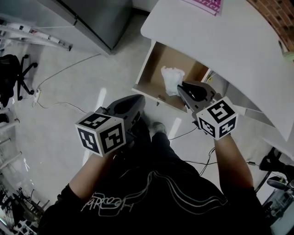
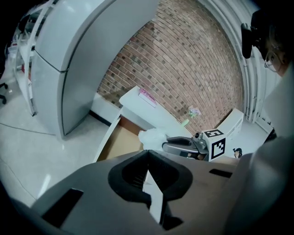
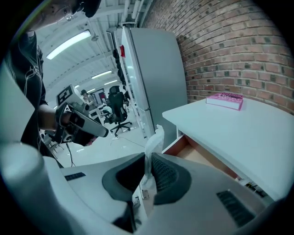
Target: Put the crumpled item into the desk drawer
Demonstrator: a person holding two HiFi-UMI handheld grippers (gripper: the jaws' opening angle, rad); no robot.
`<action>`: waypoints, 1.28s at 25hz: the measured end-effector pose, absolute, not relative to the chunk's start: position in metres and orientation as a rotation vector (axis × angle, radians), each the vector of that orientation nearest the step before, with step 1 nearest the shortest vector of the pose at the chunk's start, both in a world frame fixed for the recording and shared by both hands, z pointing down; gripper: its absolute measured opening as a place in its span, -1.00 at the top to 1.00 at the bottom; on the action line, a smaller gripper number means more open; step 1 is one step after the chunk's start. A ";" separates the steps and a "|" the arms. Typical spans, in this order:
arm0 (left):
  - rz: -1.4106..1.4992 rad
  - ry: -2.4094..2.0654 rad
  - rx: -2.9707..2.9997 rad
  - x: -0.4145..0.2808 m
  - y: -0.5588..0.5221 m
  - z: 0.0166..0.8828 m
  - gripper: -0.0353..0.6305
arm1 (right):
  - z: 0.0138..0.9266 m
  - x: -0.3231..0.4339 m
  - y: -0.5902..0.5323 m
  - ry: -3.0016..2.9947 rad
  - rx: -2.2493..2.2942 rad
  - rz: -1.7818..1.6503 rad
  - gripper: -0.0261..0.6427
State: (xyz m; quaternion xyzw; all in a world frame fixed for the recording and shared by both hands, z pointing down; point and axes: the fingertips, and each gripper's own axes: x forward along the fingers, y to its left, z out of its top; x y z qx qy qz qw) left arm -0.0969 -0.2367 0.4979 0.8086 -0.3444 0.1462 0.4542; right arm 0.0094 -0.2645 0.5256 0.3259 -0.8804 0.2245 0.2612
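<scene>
A white crumpled item [image 1: 172, 79] hangs over the open wooden desk drawer [image 1: 151, 69], pinched at the tip of my right gripper [image 1: 180, 87]. In the right gripper view the jaws [image 3: 148, 160] are shut on the crumpled item [image 3: 155, 140], which sticks up between them, with the drawer [image 3: 193, 153] just beyond. My left gripper [image 1: 138, 103] is held lower left of the drawer, over the floor, jaws together and empty. The left gripper view shows its shut jaws [image 2: 147, 153], and past them the crumpled item [image 2: 154, 136] above the drawer [image 2: 120, 141].
The white desk [image 1: 220, 41] carries a pink book [image 1: 206, 4] at its far edge. A grey cabinet [image 1: 96, 18] stands left of the desk. A black office chair [image 1: 14, 73] and cables [image 1: 59, 75] are on the floor at left.
</scene>
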 end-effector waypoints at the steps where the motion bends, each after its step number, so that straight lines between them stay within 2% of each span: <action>1: 0.360 -0.847 1.988 -0.099 -0.240 0.505 0.83 | 0.536 0.008 -0.268 -2.372 0.881 0.609 0.73; 21: 0.377 -0.844 1.864 -0.134 -0.276 0.603 0.83 | 0.732 0.002 -0.303 -2.091 0.832 0.819 0.73; 32: 0.378 -0.876 1.808 -0.153 -0.275 0.635 0.83 | 0.794 0.006 -0.313 -1.970 0.834 0.853 0.73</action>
